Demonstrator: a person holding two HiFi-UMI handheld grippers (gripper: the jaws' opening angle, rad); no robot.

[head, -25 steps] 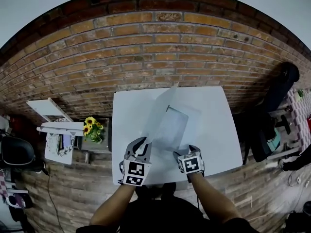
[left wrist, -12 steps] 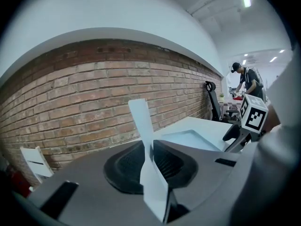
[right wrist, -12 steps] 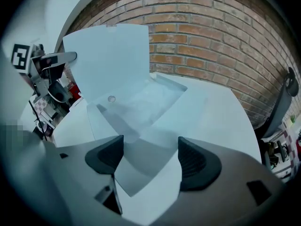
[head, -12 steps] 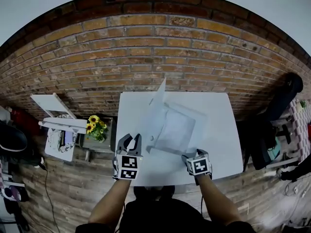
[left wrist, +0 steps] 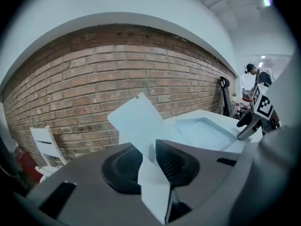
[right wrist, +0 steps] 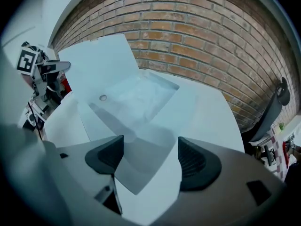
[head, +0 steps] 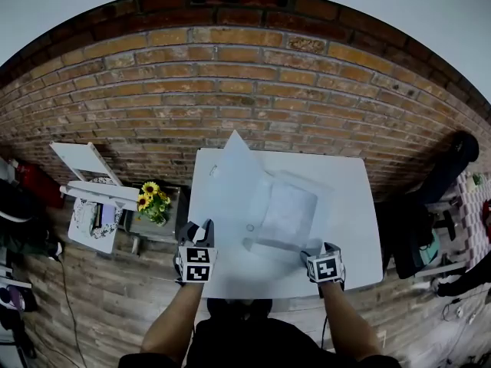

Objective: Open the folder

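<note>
Your left gripper point(head: 198, 226) jaws had just been opening, the cover point(head: 232, 181) slack between them. Right gripper point(head: 322, 249) stood spread by the folder point(head: 290, 213) on the table point(head: 349, 198). You needed to lay the cover flat before withdrawing.

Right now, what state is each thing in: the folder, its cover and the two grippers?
Folder: open, back flat on the table.
Cover: lifted, standing tilted at the folder's left edge.
Left gripper: jaws just been opening, cover loose between them.
Right gripper: jaws wide apart over the folder's near corner, gripping nothing.
</note>
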